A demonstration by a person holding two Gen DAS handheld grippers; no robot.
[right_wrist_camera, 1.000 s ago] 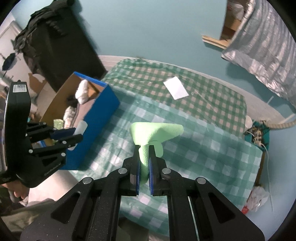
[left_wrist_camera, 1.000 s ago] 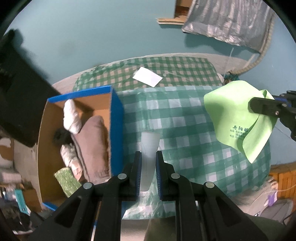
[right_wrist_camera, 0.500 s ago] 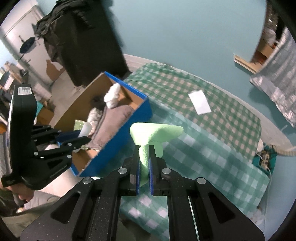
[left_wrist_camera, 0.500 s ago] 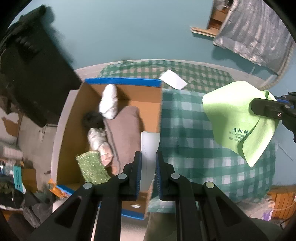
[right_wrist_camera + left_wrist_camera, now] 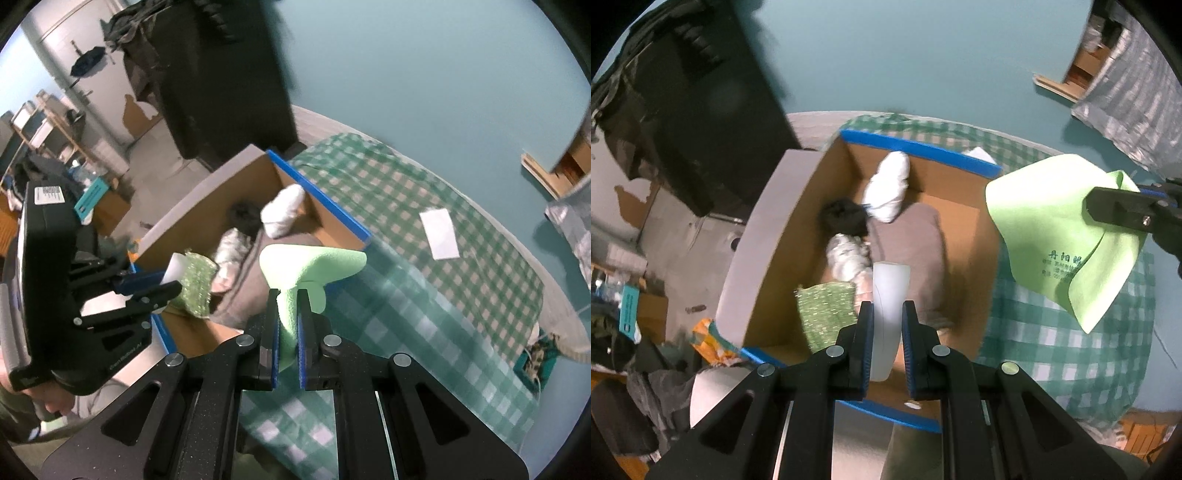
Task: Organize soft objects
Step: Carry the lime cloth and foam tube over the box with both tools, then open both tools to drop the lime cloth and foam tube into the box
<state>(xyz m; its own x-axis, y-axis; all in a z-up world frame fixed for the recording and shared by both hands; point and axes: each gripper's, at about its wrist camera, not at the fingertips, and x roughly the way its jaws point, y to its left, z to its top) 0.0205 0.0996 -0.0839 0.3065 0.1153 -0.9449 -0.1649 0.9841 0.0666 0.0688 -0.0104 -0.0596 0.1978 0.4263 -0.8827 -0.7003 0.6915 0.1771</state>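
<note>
Two grippers, both busy. The left gripper (image 5: 887,325) has its blue-padded fingers pinched on a pale white strip (image 5: 889,295) that sticks straight out ahead of it, and it's hanging right over the open cardboard box (image 5: 798,229) with the blue taped edges. From the right wrist view you can see that same left gripper (image 5: 162,286) over the near corner of the box, with the white strip poking up from between its fingers.

Inside the box there's a bunch of soft stuff already: a white bundle (image 5: 888,192) up near the far wall, a black lump (image 5: 844,218) beside it, a silvery-white bundle (image 5: 847,254) below that, a brownish-grey cushion (image 5: 916,251) along the right side, and a sparkly green pad (image 5: 827,314) at the near end.

The right gripper (image 5: 287,332) is clamped on a lime green cloth (image 5: 310,262), which fans out above its fingers. In the left view that cloth (image 5: 1060,236) hangs with dark printed characters on it, off to the right of the box and over the green checked tablecloth (image 5: 1052,350). A white card (image 5: 441,238) lies flat on the tablecloth further back.
</note>
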